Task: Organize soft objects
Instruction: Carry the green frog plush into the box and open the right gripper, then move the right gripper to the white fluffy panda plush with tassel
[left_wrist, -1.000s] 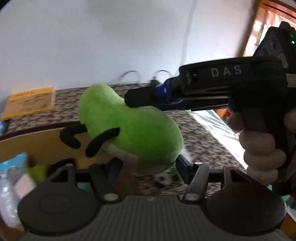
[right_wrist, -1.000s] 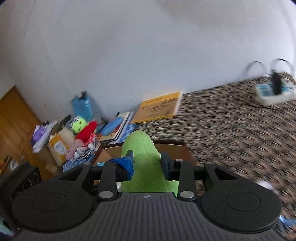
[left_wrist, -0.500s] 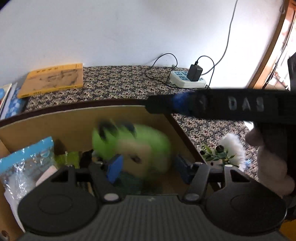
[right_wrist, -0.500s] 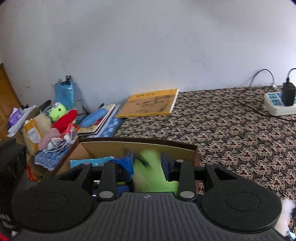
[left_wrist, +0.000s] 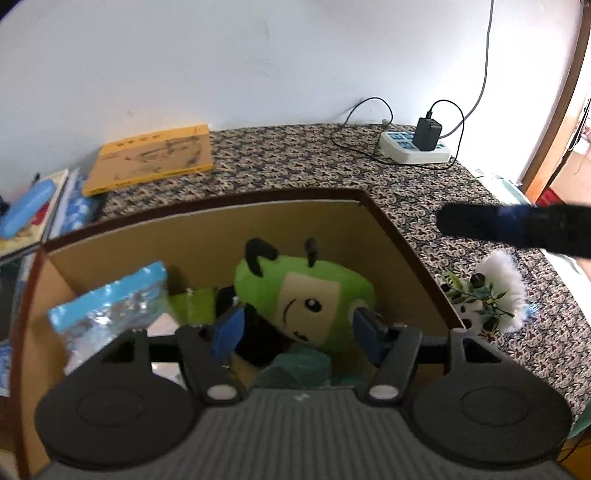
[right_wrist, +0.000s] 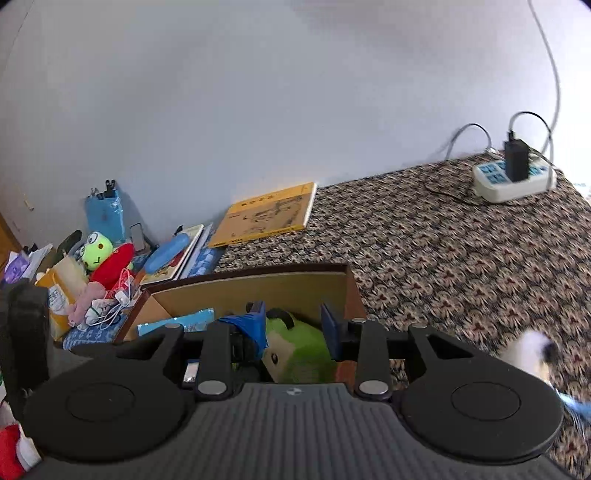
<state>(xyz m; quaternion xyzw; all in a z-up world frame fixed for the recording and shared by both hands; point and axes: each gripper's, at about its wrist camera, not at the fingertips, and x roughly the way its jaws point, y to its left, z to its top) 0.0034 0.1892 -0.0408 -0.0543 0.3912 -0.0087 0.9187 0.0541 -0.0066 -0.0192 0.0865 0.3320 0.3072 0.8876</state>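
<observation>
1. The green plush is lying inside the cardboard box, its lower body hiding behind both grippers.
2. The left gripper and right gripper are hanging spread, gripping nothing.
3. The white plush is blurring at the frame edge.

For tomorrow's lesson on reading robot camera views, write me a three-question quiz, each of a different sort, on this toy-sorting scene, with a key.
1. True or false: the green plush toy lies inside the cardboard box.
2. Multiple choice: what lies outside the box, to its right, on the patterned cloth? A) a white fluffy toy B) a red ball C) a glass cup
3. Fill in: the charger is plugged into the white ____.

Key
1. True; neither the left gripper nor the right gripper clamps it, both stand open.
2. A, the white fluffy toy.
3. power strip.
</observation>
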